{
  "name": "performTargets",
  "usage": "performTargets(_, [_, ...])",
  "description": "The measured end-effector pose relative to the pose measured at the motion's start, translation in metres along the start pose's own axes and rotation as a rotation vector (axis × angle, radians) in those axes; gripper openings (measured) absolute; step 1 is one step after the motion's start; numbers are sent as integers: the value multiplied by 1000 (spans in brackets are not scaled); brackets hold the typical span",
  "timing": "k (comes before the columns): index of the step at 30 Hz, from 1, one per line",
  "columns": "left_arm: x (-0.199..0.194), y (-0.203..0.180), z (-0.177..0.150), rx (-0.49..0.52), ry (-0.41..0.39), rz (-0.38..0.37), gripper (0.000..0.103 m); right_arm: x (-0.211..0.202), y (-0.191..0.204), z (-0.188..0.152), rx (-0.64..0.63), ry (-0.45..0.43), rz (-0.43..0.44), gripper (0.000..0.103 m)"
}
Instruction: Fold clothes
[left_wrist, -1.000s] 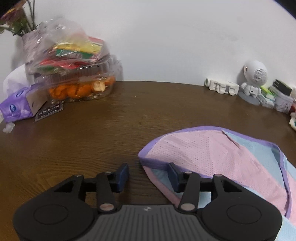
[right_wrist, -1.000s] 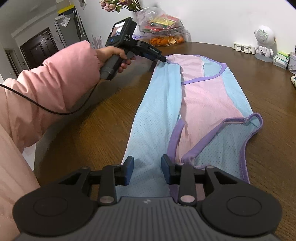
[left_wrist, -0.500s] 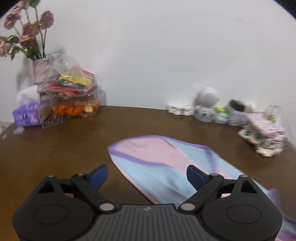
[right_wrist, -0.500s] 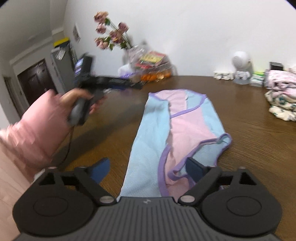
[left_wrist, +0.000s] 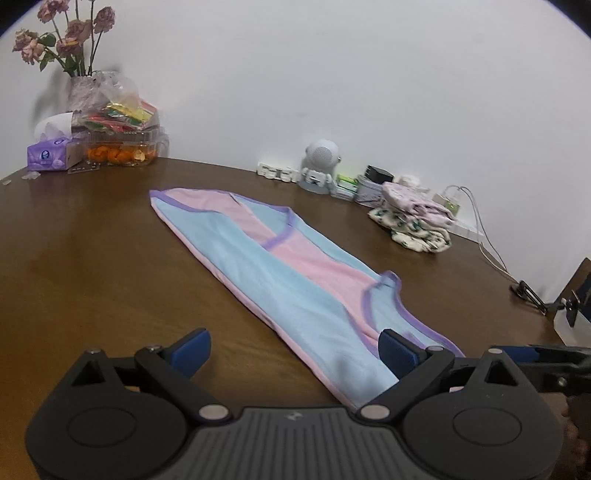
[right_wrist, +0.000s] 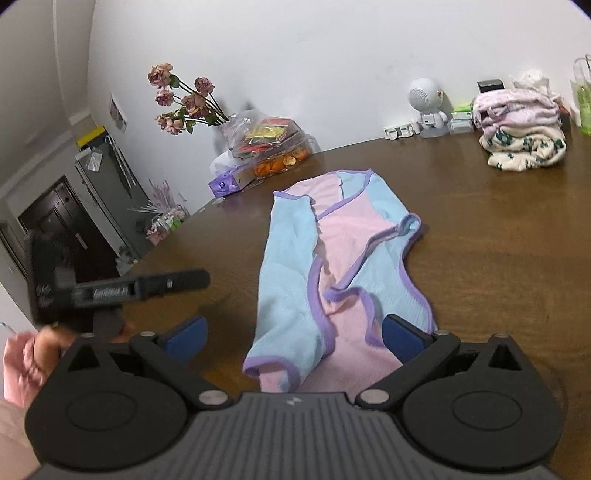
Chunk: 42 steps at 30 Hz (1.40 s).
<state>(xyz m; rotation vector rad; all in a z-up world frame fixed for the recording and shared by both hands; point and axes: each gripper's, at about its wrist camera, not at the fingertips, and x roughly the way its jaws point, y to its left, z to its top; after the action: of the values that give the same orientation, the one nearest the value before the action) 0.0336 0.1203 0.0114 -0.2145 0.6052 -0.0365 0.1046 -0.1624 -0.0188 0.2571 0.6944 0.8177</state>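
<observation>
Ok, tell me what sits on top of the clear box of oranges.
A crinkled plastic bag of colourful packets rests on the clear box of oranges. The bag hides the box's lid, and what is behind the stack cannot be seen.

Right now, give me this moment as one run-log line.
step: fold clothes | left gripper: open, empty | right gripper: open, empty | garment: lengthwise-folded, flat on table

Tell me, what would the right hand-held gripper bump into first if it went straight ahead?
Probably the garment: the right hand-held gripper, open, points along it. Its height above is unclear.
</observation>
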Motion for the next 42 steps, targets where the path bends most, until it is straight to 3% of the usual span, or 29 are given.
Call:
performTargets(8, [-30, -22, -28, -62, -32, 79, 98, -17, 13, -15, -33, 17, -29, 103])
performTargets(33, [-47, -23, -47, -81, -24, 104, 100, -33, 17, -36, -32, 54, -169, 103])
performTargets(42, [-42, -19, -45, -86, -11, 107, 100, -25, 10, -32, -30, 73, -173, 103])
